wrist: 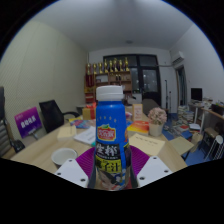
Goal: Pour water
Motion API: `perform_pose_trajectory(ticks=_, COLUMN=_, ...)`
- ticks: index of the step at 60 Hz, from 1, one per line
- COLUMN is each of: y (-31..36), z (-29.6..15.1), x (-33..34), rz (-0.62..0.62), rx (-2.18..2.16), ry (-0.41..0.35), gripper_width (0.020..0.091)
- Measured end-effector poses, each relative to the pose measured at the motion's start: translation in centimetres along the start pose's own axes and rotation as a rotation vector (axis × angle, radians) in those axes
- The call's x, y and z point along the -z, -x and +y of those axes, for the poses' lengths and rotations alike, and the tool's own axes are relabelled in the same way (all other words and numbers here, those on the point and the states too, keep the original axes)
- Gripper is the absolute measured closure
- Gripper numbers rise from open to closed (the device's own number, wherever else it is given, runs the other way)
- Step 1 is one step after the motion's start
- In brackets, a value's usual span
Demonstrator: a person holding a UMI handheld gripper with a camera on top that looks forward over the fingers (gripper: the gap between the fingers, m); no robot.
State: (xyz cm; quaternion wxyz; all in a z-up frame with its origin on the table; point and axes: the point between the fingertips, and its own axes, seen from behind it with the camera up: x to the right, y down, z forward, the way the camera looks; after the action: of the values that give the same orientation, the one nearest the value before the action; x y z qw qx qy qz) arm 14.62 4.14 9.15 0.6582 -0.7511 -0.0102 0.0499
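A blue bottle (110, 135) with a white cap and a yellow and red label stands upright between my fingers, held up above the table. My gripper (111, 170) is shut on the bottle: the purple pads (85, 164) press against its lower body on both sides. The bottle's base is hidden below. No cup or other vessel for the water shows close by.
Beyond the bottle lies a cluttered long table (45, 148) with papers, a white bowl (64, 155), boxes and a toy figure (157, 119). Black chairs (50, 115) stand at the left. A shelf of bottles (108, 73) lines the back wall.
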Motion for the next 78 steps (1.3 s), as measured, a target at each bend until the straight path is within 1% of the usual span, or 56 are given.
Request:
perform_pose_trajectory(ticks=1, y=-0.8, z=-0.7, x=-1.7, rz=0.008, rx=0.009, ry=0.021, gripper_width=0.0619)
perform_pose_trajectory(ticks=3, y=-1.7, z=-0.4, x=-2.3, rz=0.020, rx=0.019, ry=0.044, gripper_width=0.0617)
perform_pose_trajectory(ticks=7, y=-2.3, z=0.4, x=-3.4, rz=0.031, rx=0.016, ry=0.047, gripper_width=0.0617)
perform_pose_trajectory(ticks=8, y=-3.1, z=2.0, x=-2.9, rz=0.030, rx=0.016, ry=0.042, gripper_width=0.0615)
perform_pose_trajectory(ticks=12, y=-2.8, z=1.4, x=-2.9, rz=0.020, rx=0.012, ry=0.045, gripper_width=0.0614)
perform_pose_trajectory(ticks=14, y=-2.7, z=1.9, x=-3.4, rz=0.014, rx=0.022, ry=0.051, gripper_width=0.0614)
perform_pose_trajectory(ticks=15, y=-2.8, z=2.4, x=-3.2, rz=0.014, rx=0.031, ry=0.059, gripper_width=0.0601)
perform_pose_trajectory(ticks=17, y=-2.7, z=2.1, x=-3.1, rz=0.011, rx=0.047, ry=0.037, gripper_width=0.0606)
perform_pose_trajectory(ticks=22, y=-2.7, z=2.5, x=-3.1, rz=0.015, rx=0.058, ry=0.025, gripper_width=0.0607)
perform_pose_trajectory(ticks=25, y=-2.7, z=2.6, x=-2.8, rz=0.015, rx=0.047, ry=0.019, gripper_width=0.0594)
perform_pose_trajectory(ticks=26, y=-2.7, z=2.6, x=-2.7, rz=0.015, rx=0.042, ry=0.019, gripper_width=0.0574)
perform_pose_trajectory(ticks=27, y=-2.7, z=2.6, x=-2.5, rz=0.015, rx=0.038, ry=0.020, gripper_width=0.0574)
perform_pose_trajectory(ticks=30, y=-2.8, z=2.7, x=-2.2, rz=0.010, rx=0.032, ry=0.023, gripper_width=0.0536)
perform_pose_trajectory(ticks=31, y=-2.8, z=2.3, x=-3.0, rz=0.009, rx=0.031, ry=0.029, gripper_width=0.0525)
perform_pose_trajectory(ticks=35, y=-3.3, z=2.5, x=-2.3, rz=0.016, rx=0.029, ry=0.042, gripper_width=0.0461)
perform_pose_trajectory(ticks=40, y=-4.1, z=2.9, x=-1.3, rz=0.051, rx=0.040, ry=0.076, gripper_width=0.0257)
perform_pose_trajectory(ticks=41, y=-4.2, z=3.0, x=-1.1, rz=0.060, rx=0.045, ry=0.080, gripper_width=0.0245)
perform_pose_trajectory(ticks=45, y=-4.3, z=3.0, x=-0.4, rz=0.069, rx=0.067, ry=0.090, gripper_width=0.0249)
perform_pose_trajectory(ticks=50, y=-3.7, z=2.6, x=2.7, rz=0.040, rx=0.076, ry=0.071, gripper_width=0.0253)
perform_pose_trajectory(ticks=53, y=-3.3, z=2.5, x=4.2, rz=0.034, rx=0.066, ry=0.068, gripper_width=0.0269)
perform_pose_trajectory(ticks=58, y=-2.9, z=2.2, x=8.6, rz=0.018, rx=0.051, ry=0.056, gripper_width=0.0267)
perform_pose_trajectory(ticks=62, y=-2.0, z=1.6, x=11.8, rz=0.005, rx=0.046, ry=0.027, gripper_width=0.0267)
perform_pose_trajectory(ticks=64, y=-1.9, z=1.5, x=14.8, rz=0.000, rx=0.048, ry=0.013, gripper_width=0.0268)
perform_pose_trajectory(ticks=72, y=-0.8, z=1.2, x=23.1, rz=-0.013, rx=0.037, ry=-0.041, gripper_width=0.0264)
perform_pose_trajectory(ticks=78, y=0.4, z=2.0, x=28.7, rz=-0.038, rx=0.004, ry=-0.037, gripper_width=0.0267)
